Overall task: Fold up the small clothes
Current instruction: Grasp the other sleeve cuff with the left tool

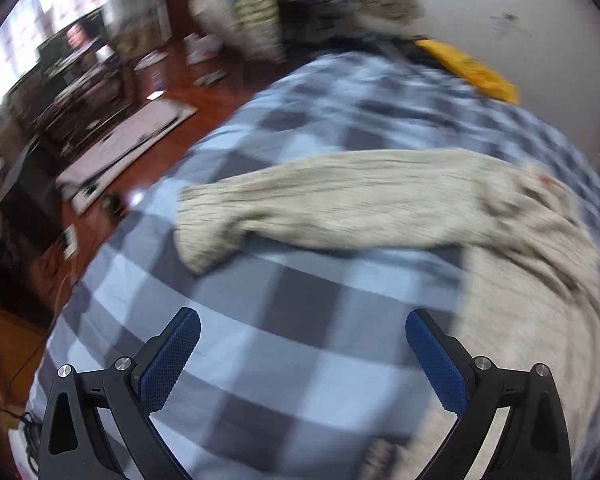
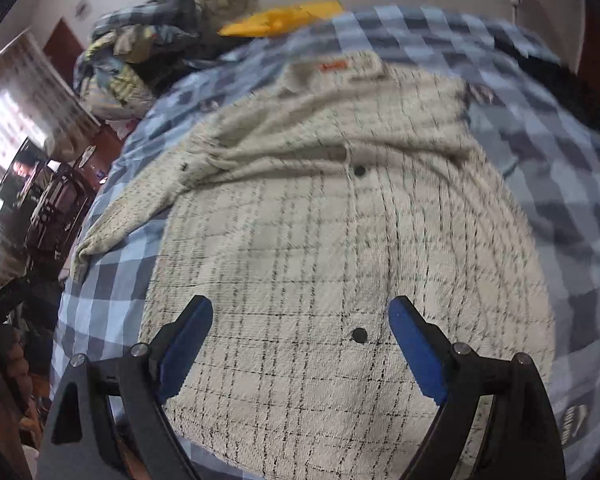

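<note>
Risk notes, both views motion-blurred. Cream checked shirt point(image 2: 340, 208) lay spread, front up, on the blue-and-grey checked bedspread point(image 1: 284, 360), with two dark buttons visible along its placket. Right hand-held gripper point(image 2: 300, 340) hung above the lower body of the shirt, jaws wide, nothing between the pads; one button sat just ahead of its right finger. Left hand-held gripper point(image 1: 302, 354) hung over bare bedspread, jaws equally wide and empty; the shirt's long sleeve point(image 1: 300, 208) stretched across ahead of it, cuff to its forward left, shirt body to its right.

Judged hazards:
- Sleeve area and shoulder looked rumpled; folding over those wrinkles would probably lock them in and give a lopsided packet.
- A pinch taken too deep could catch the bedspread together with the shirt, since both are soft and lie flush.
- Uneven lifts between the two grippers would likely skew the fold line off the placket.
- Pile of clothes point(image 2: 140, 48) and yellow item point(image 2: 284, 20) lay far ahead, well apart; snagging there seemed unlikely.
</note>
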A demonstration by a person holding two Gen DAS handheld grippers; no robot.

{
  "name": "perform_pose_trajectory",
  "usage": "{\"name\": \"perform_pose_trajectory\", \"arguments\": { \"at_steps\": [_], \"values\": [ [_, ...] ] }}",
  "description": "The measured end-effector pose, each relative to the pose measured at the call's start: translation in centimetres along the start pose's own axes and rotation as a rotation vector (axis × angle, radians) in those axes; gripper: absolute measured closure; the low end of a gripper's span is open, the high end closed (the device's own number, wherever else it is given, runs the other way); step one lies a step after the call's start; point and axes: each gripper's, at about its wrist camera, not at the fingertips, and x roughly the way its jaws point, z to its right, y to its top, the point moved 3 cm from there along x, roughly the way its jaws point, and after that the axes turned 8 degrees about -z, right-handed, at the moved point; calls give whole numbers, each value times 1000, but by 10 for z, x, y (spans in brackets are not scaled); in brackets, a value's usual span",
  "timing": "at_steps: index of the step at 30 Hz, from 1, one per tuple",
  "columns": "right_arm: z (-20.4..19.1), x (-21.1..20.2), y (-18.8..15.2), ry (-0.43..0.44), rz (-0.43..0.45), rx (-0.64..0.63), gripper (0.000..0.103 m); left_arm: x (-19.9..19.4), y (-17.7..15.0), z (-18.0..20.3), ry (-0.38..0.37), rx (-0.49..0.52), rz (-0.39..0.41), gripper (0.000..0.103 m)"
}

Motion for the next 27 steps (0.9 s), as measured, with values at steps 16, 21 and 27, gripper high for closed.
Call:
{"name": "perform_pose_trajectory", "arguments": {
  "at_steps": [16, 21, 27],
  "values": [
    [-17, 21, -8, -18, -55, -66, 15, 140, 57, -108, -97, -301, -208, 23],
    [-19, 25, -9, -55, -53, -80, 15, 150, 54, -115, -190, -402, -256, 59],
    [-18, 26, -5, -77, -51, -77, 15, 125, 70, -99, -157, -387, -232, 82]
  ]
}}
